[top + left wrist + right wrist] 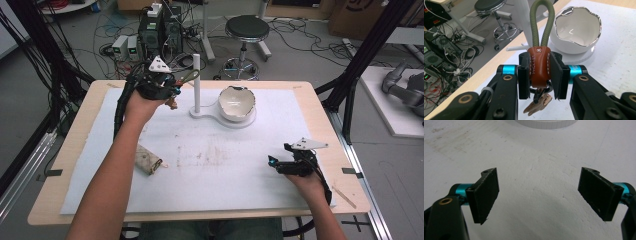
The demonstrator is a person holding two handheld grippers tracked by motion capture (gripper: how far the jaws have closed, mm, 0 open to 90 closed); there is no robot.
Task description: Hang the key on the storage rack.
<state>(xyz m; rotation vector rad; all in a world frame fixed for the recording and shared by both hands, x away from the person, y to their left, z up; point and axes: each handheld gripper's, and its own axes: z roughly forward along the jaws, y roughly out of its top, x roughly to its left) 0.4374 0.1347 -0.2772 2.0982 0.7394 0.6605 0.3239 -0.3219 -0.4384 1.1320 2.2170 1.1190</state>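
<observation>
My left gripper (172,90) (540,72) is shut on a brown leather key fob (538,66), held above the back left of the table. An olive cord loop (541,22) (190,75) sticks out past the jaws toward a white upright post (196,82). Keys (537,105) hang below the fob. The post stands on a white base beside a white bowl with a wavy silver rim (236,102) (576,30). My right gripper (277,162) (539,195) rests open on the white mat (215,165) at the front right, with nothing between its pads.
A rolled beige pouch (148,160) lies on the mat at the front left. A thin wooden stick (345,196) lies at the table's right front corner. Beyond the far edge are a black stool (246,30), computer boxes (160,30) and floor cables.
</observation>
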